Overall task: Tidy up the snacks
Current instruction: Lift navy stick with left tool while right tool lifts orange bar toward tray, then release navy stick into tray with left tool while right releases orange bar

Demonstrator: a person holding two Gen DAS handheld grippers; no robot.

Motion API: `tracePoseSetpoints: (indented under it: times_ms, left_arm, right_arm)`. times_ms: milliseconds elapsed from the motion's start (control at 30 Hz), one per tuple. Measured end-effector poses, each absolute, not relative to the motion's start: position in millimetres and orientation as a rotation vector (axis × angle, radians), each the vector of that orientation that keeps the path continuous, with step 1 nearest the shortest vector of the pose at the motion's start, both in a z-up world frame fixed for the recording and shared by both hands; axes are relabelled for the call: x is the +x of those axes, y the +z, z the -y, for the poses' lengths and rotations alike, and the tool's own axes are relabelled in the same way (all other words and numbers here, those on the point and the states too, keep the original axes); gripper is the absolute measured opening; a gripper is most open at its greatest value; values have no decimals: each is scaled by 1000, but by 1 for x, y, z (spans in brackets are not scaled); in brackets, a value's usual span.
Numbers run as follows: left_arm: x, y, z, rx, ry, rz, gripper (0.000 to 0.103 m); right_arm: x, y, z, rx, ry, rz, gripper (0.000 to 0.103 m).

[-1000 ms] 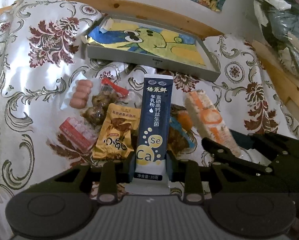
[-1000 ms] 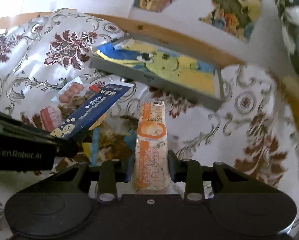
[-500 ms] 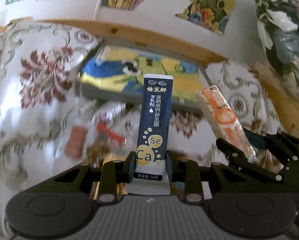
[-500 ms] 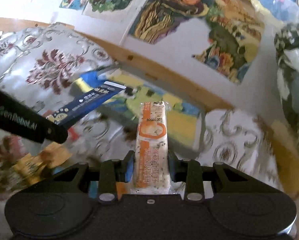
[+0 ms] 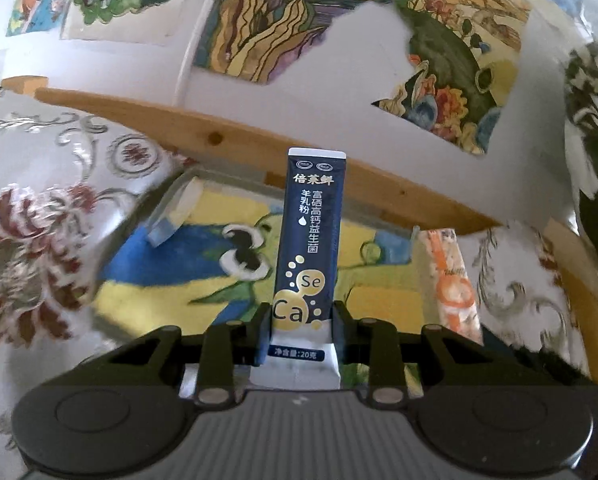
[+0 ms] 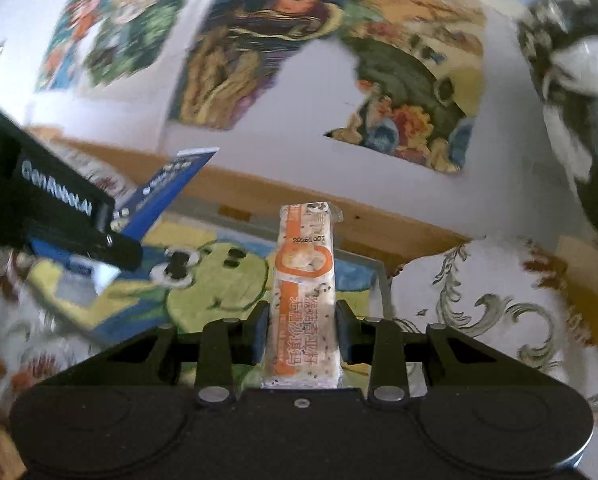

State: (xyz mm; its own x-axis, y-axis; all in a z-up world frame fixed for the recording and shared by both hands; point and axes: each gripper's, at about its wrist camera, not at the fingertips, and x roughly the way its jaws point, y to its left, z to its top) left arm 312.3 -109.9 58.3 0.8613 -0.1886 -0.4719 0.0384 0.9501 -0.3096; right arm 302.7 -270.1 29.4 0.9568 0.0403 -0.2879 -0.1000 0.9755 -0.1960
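Mid-transfer: left gripper (image 5: 299,330) fingers clamp the navy sachet (image 5: 311,248), right gripper (image 6: 302,330) fingers clamp the orange bar (image 6: 303,296); both hover over the empty-looking tray (image 5: 171,204), nothing yet deposited.

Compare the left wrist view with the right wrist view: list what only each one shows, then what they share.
Only the left wrist view shows the blue sachet's printed front, with "Se" and "Ca", clamped in the left gripper's jaws.

Only the right wrist view shows the orange snack bar's printed date, clamped in the right gripper's jaws, and the left gripper's lettered side.

Both show the two snacks, the frog-picture tray, the floral tablecloth, the wooden rail and the wall paintings.
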Motion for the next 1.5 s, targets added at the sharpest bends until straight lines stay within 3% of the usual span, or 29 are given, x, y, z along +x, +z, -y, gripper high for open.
tracePoseSetpoints:
  times_ms: [900, 1000, 1067, 1300, 1367, 1500]
  left_arm:
    - [393, -2, 143, -261, -62, -688, 34]
    - [394, -1, 144, -252, -65, -695, 36]
    - [393, 2, 143, -258, -64, -700, 38]
    - [378, 21, 125, -333, -38, -654, 61]
    - [370, 30, 119, -342, -14, -617, 76]
    - [354, 49, 109, -341, 10, -551, 86]
  right_arm:
    - [364, -27, 297, 5, 88, -428, 36]
    - [364, -27, 297, 5, 83, -427, 39]
    - [363, -26, 298, 15, 80, -420, 49]
    - [352, -7, 303, 38, 59, -367, 64]
    - [346, 3, 305, 51, 54, -347, 70]
    - [331, 26, 307, 62, 40, -301, 81]
